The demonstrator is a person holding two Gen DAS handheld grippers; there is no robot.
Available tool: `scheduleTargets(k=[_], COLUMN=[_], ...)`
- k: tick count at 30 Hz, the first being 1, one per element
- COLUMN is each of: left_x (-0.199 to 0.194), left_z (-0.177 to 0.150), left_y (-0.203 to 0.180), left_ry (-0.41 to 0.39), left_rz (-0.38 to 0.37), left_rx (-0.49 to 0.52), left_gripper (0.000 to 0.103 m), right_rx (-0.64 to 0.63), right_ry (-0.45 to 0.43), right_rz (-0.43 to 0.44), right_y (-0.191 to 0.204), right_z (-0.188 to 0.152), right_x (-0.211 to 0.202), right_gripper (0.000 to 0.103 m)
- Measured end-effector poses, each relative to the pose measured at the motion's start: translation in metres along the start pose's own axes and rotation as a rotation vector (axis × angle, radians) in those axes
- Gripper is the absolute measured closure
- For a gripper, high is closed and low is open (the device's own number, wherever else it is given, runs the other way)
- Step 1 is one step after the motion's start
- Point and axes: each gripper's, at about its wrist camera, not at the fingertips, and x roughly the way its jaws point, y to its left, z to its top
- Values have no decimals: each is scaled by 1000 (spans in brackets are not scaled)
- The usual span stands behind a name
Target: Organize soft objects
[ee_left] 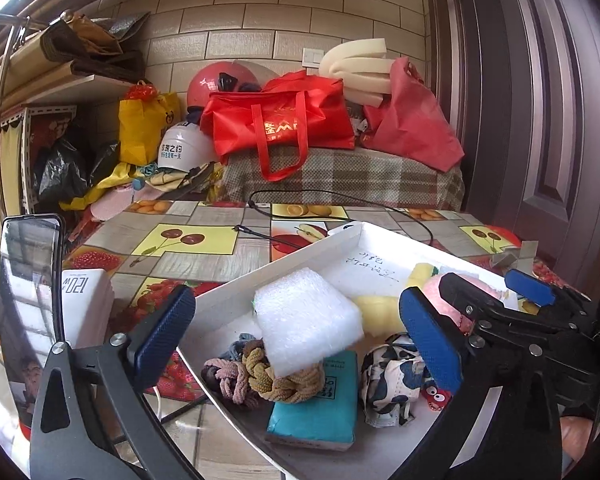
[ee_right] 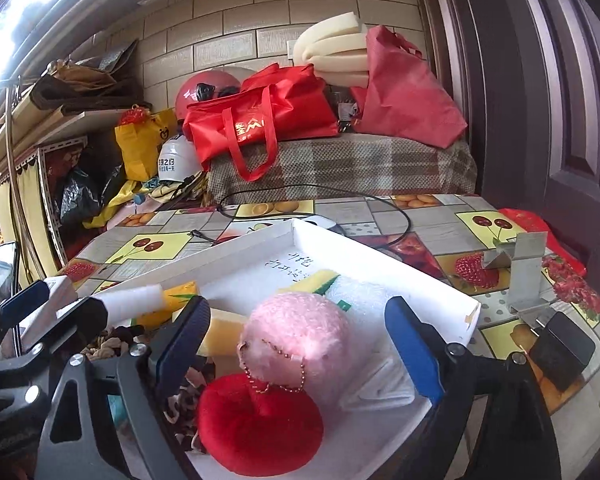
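A white tray (ee_left: 300,256) on the fruit-print table holds the soft things. My left gripper (ee_left: 296,338) is open, with its blue pads either side of a white foam block (ee_left: 306,320) and apart from it. The block rests on braided hair ties (ee_left: 260,376) and a teal tissue pack (ee_left: 320,412), beside a camouflage cloth mask (ee_left: 392,384). My right gripper (ee_right: 300,346) is open around a pink plush ball (ee_right: 296,336) without touching it. A red plush (ee_right: 260,424) lies in front of the ball, a yellow-green sponge (ee_right: 320,282) behind it.
A black cable (ee_left: 340,196) loops over the table behind the tray. A white charger box (ee_left: 86,300) and a dark phone (ee_left: 28,292) stand left of it. To the right are a metal bracket (ee_right: 528,276) and a black box (ee_right: 560,348). Red bags (ee_left: 276,124) fill the plaid bench behind.
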Motion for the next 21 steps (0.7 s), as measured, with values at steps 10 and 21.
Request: scheduleTargets(k=[10, 21], left_x=[-5, -26], left_z=[1, -10], left_y=[0, -11], left_ry=[-24, -5], left_rz=[8, 15], left_rx=[5, 22], left_gripper=[0, 0], right_rx=[7, 33], right_ry=[-50, -64], right_rz=[-69, -176], right_y=[1, -18], right_z=[-1, -18], right_x=[-10, -53], right_gripper=[0, 0])
